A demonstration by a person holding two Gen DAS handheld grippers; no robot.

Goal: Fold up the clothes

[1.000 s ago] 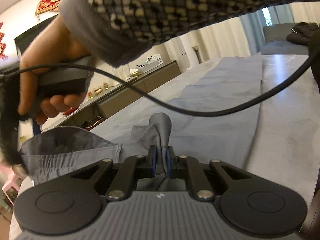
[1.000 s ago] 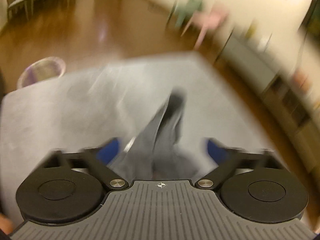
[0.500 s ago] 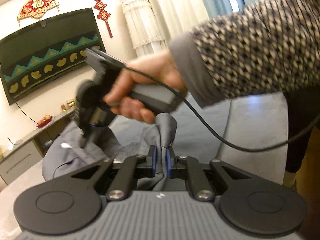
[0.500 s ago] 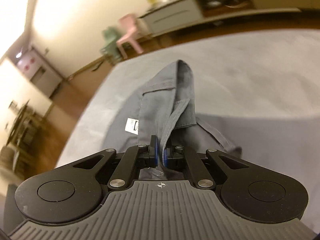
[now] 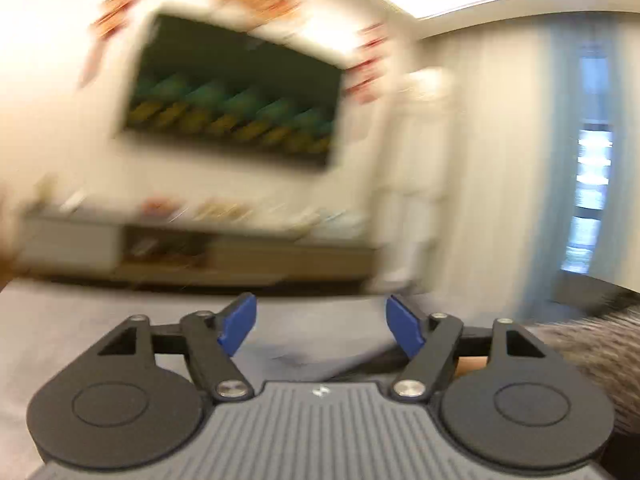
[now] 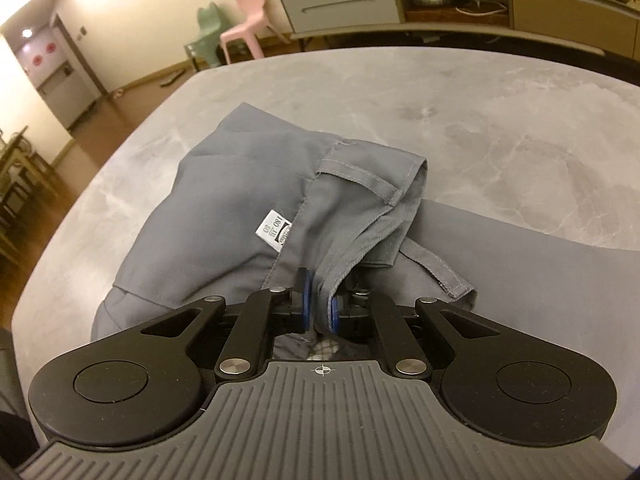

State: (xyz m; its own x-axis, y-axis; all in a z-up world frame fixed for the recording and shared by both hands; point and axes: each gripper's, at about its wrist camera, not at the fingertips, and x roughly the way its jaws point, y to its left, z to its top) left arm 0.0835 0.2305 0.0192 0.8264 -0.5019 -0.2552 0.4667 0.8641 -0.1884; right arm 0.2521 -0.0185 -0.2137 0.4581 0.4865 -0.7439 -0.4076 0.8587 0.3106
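My left hand-held gripper (image 5: 321,322) has just let go: its blue pads (image 5: 237,323), pinched on a fold of grey cloth a sec ago, have sprung apart w/ nothing between them now. Its view is blurred, aimed at the far wall and a dark wall panel (image 5: 236,88).

My right hand-held gripper (image 6: 319,307) is clamped tight on a seam of the grey garment (image 6: 240,196), near the waistband by the white size label (image 6: 274,229). Garment lies bunched on the grey bench (image 6: 500,128), near-left part, w/ a flat grey strip running off right.

Judgement: one end of the fold is laid down; left side is free to re-grip elsewhere, right side hasn't released yet.
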